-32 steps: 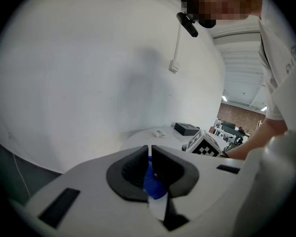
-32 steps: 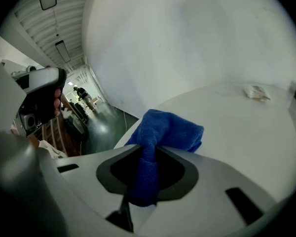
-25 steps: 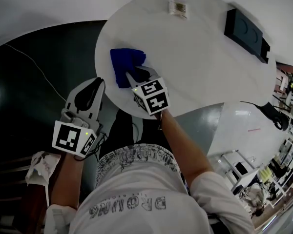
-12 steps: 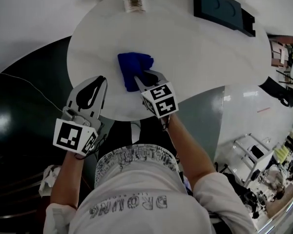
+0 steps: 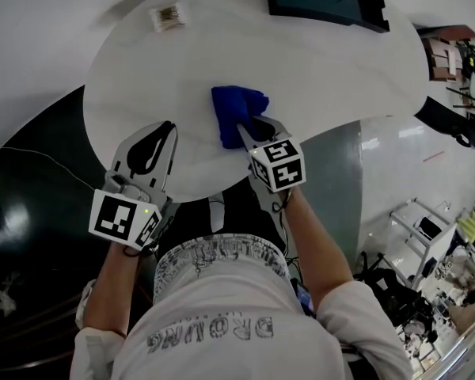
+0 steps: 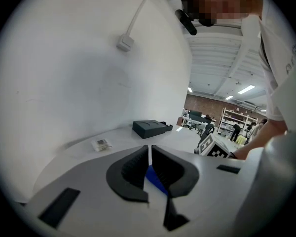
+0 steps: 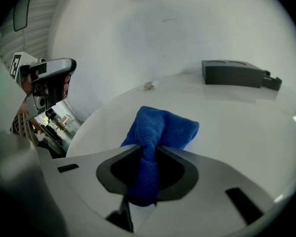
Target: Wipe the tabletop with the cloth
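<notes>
Dragging the blue cloth [image 5: 239, 108], bunched on the desk [image 5: 340, 77] near its front edge and pinched by one narrow end in the clenched fingers of the right gripper [image 7: 149, 149], could tug it free, while the left gripper [image 6: 149, 152] has its fingers clenched on nothing.

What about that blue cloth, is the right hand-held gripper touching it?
Touching. The right gripper view shows the right hand-held gripper pinching a bunched fold of the blue cloth between its jaws.
</notes>
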Motion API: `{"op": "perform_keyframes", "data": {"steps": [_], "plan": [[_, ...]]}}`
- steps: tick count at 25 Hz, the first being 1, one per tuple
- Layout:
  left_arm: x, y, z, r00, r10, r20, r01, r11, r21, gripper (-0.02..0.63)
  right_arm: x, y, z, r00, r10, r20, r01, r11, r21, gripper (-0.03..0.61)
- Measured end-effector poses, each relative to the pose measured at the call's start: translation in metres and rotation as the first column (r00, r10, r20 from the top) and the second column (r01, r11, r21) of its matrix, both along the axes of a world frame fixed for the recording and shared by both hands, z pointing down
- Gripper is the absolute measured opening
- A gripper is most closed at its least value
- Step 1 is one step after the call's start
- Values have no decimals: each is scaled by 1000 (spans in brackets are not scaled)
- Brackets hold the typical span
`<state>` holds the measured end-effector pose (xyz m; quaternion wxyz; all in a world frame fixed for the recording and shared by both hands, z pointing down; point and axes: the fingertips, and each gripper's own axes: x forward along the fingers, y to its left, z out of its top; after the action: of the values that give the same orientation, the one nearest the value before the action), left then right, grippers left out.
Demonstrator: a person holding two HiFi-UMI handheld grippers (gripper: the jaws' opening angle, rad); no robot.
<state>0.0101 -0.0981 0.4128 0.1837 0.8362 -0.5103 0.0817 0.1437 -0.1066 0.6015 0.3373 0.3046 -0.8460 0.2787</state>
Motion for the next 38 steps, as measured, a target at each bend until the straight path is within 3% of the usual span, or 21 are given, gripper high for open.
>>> {"op": "perform_keyframes", "data": {"steps": [9, 16, 26, 38], "plan": [[17, -5, -2, 1000, 7, 5, -7, 1000, 8, 37, 27, -6, 4, 999, 34, -7, -34, 999, -5, 92], [4, 1, -12, 1000, -21, 7, 21, 999, 35, 37, 26, -9, -5, 997, 69, 30, -68, 998, -14, 92], [-36, 14, -55, 997, -76, 19, 73, 989, 129, 37, -9, -28, -84, 992, 47, 118, -63, 988, 139, 92], [-67, 17, -102, 994, -111, 16, 105, 969, 225, 37, -42, -41, -153, 984, 31, 175, -76, 964, 255, 93]]}}
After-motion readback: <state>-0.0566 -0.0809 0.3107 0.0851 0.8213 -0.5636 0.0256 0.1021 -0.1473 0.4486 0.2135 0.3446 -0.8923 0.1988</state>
